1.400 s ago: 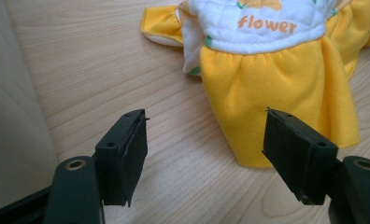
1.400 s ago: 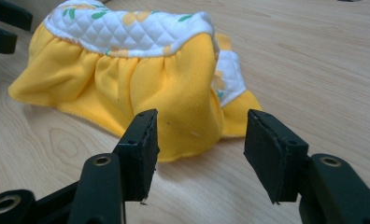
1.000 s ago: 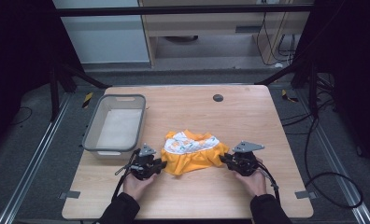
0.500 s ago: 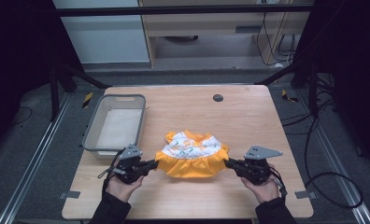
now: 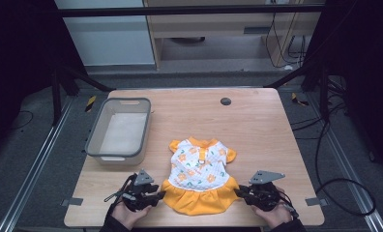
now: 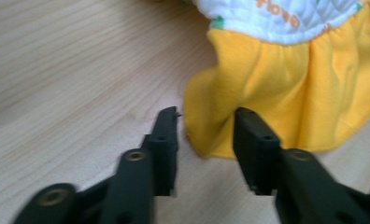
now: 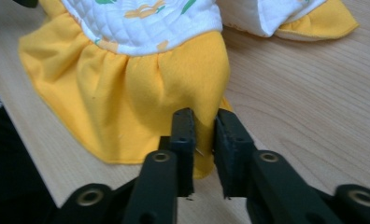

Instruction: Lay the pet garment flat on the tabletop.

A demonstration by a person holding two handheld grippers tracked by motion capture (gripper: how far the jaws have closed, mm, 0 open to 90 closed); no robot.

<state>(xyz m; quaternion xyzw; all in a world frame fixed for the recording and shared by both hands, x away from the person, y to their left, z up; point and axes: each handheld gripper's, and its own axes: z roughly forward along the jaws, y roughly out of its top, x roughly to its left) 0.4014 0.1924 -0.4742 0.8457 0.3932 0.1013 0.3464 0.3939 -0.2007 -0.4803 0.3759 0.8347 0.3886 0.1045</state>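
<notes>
On one wooden table (image 5: 257,125), one dress (image 5: 199,176), one grey bin (image 5: 119,133), two hand-held grippers

A small dress (image 5: 199,176) lies flat between the left gripper (image 5: 156,195) and right gripper (image 5: 240,192).

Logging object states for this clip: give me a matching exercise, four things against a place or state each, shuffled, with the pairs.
Things:
1. left gripper
2. right gripper
3. dress
4. grey bin

States:
A. spread flat on the table, collar toward the far edge
B. jaws close together on a fold of the skirt's yellow hem
C. stands empty at the table's left side
D. jaws apart around the skirt's corner, not closed on it

Pairs: 1-D, 2-B, 3-A, 4-C
</notes>
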